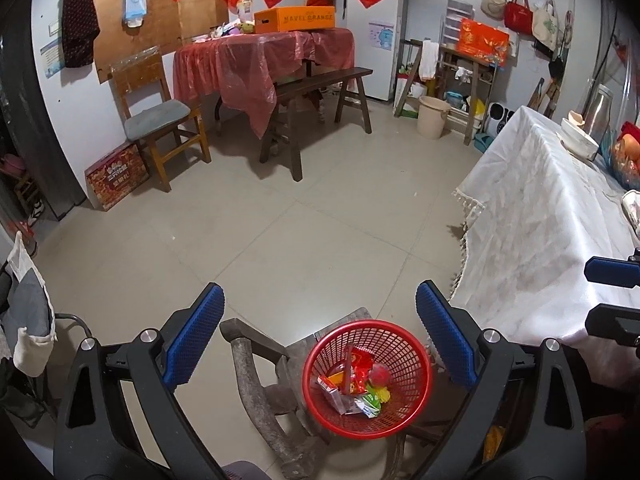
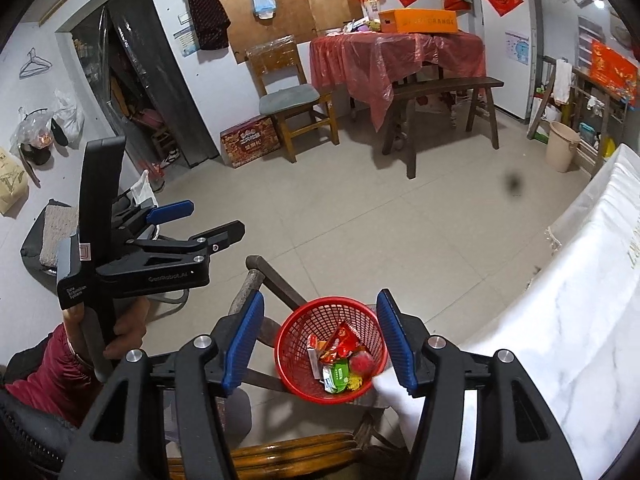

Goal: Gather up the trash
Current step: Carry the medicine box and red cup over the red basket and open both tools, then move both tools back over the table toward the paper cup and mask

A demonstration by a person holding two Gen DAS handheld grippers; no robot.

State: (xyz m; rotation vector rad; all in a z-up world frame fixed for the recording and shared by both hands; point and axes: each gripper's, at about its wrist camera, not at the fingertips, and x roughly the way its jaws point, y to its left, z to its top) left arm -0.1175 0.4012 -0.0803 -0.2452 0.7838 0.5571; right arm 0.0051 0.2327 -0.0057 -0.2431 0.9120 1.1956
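While both the left hand-held gripper (image 1: 318, 336) and right hand-held gripper (image 2: 320, 340) hang open and empty above the red basket (image 2: 296, 332) (wrappers already inside), seek remaining trash on the white-clothed counter (image 2: 560, 320).

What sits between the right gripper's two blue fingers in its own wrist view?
The red basket with wrappers in it, seen below and between the open right gripper in the right wrist view. Nothing is gripped.
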